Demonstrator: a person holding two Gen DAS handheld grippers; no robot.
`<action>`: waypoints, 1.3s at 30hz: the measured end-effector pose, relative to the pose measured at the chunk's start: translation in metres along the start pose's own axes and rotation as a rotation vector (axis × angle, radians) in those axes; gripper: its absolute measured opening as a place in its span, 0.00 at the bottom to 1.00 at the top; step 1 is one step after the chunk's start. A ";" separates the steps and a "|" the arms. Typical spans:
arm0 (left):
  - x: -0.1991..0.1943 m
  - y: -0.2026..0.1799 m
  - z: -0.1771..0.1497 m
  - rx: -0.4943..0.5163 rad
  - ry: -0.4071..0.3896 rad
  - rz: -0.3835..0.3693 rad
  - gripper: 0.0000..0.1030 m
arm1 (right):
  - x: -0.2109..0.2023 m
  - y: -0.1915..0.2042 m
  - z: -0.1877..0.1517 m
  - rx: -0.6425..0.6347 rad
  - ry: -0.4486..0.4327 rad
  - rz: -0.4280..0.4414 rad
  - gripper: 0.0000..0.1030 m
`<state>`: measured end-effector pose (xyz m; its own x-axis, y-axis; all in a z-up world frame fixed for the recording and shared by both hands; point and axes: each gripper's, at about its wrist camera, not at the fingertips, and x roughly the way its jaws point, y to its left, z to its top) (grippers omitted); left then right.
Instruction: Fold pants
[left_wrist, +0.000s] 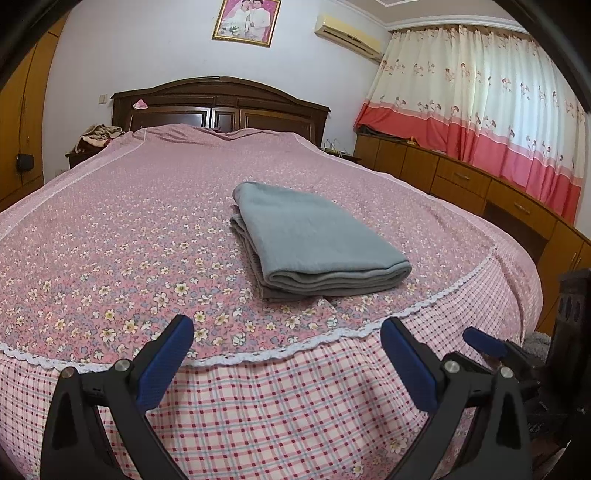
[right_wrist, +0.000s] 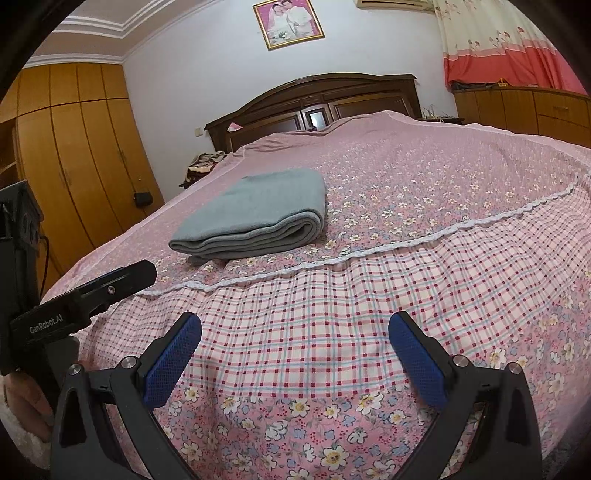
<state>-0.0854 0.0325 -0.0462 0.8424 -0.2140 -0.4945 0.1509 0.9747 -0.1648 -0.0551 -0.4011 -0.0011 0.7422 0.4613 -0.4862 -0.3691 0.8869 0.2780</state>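
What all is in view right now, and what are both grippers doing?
Folded pants: one, grey-blue, on the bed, clear of both grippers.
Bedspread: one, pink floral with a plaid foot end, covering the bed.
Headboard: one, dark wood, against the far wall.
Framed photo: one, gold frame, above the headboard.
Air conditioner: one, cream, high on the wall.
Curtains: cream over red, at the window.
Low cabinets: light wood, under the curtains.
Wardrobe: light wood, on the other side of the bed.
Left gripper: open, empty, at the foot of the bed.
Right gripper: open, empty, over the plaid part.
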 end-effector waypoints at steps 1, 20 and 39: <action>0.000 0.001 0.000 -0.001 0.000 0.000 1.00 | 0.000 0.000 0.000 0.001 0.000 0.001 1.00; 0.002 0.004 -0.001 -0.012 0.012 -0.014 1.00 | 0.003 0.002 -0.001 -0.007 0.001 -0.016 1.00; 0.004 -0.007 -0.006 0.024 0.031 -0.017 1.00 | 0.003 0.000 -0.002 -0.001 0.000 -0.012 1.00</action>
<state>-0.0860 0.0243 -0.0521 0.8234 -0.2318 -0.5179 0.1774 0.9722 -0.1531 -0.0540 -0.3992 -0.0037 0.7465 0.4507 -0.4895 -0.3605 0.8923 0.2717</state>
